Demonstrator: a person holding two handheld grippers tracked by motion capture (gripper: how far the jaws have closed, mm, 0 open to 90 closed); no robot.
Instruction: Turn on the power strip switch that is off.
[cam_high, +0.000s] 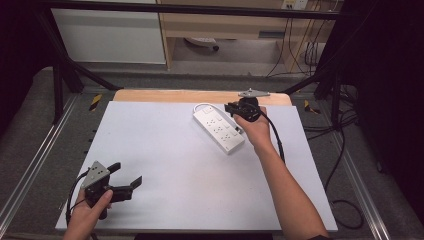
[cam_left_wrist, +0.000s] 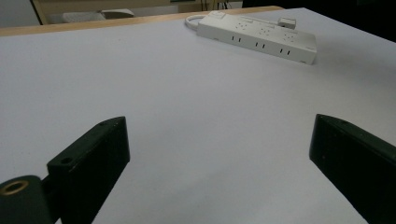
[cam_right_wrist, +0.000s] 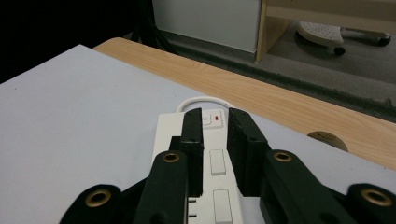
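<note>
White power strip (cam_high: 219, 130) lies flat on the far right part of the white tabletop (cam_high: 165, 170), set at a slant, its cord end toward the wooden far edge. Right gripper (cam_high: 234, 108) hovers over the strip's far end, near the rocker switch (cam_right_wrist: 217, 118); in the right gripper view its jaws stand narrowly apart, a slim gap between them, nothing clamped, with the strip's white switch buttons visible through the gap below. Left gripper (cam_high: 131, 175) rests near the front left corner of the tabletop, well apart from the strip; the left gripper view shows its jaws spread wide with bare tabletop between, holding nothing. Judgement: the work appears to concern the strip's switch end, either pressing a switch or taking hold there; the strip sits undisturbed and no plug is in any socket, so I cannot tell from this whether the press is done or about to be done. The red mark on the rocker switch is visible, yet its on or off position is too small to read. Hidden or unclear: whether the right jaw tips touch the strip or ride just above it; the cord (cam_high: 201, 106) shows as a short white loop at the far end, its run beyond that not traceable; a small white block (cam_left_wrist: 287, 22) by the strip's far side is hard to identify.
</note>
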